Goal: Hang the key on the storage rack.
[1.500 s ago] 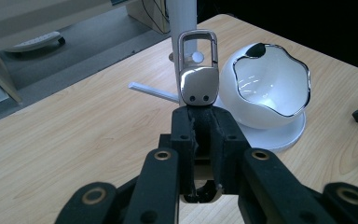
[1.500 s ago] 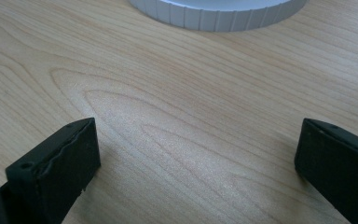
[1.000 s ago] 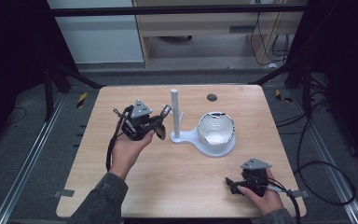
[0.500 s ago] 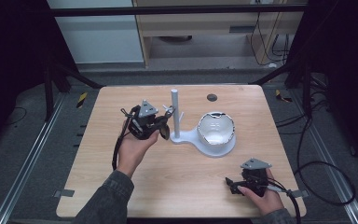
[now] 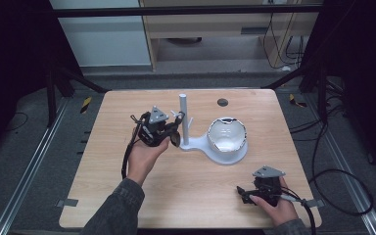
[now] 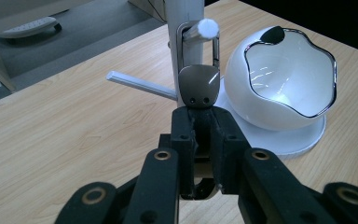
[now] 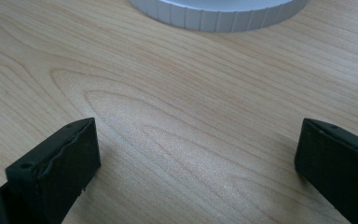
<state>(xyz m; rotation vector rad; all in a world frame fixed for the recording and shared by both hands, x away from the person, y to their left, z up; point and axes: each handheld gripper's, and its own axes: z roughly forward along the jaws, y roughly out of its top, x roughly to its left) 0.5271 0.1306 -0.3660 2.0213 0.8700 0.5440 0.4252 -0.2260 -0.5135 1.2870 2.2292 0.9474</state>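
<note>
Left gripper (image 6: 200,140), clamped on the carabiner (image 6: 199,88) whose loop rings the stand's peg (image 6: 200,31), should seat it squarely before releasing (right gripper (image 7: 196,154) idle, jaws apart).

Your left tongs (image 5: 169,131) hold the key ring (image 6: 198,70) hooked on the stand's peg (image 6: 200,31); the bowl (image 5: 227,135) sits right of the post (image 5: 183,117).

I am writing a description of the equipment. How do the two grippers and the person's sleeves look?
Both the left gripper and the right gripper are black, with blocky black jaws bearing small round screw holes. Each carries a grey three-cornered plate on top and trails a black cable. The sleeves are dark grey-green fabric.
</note>
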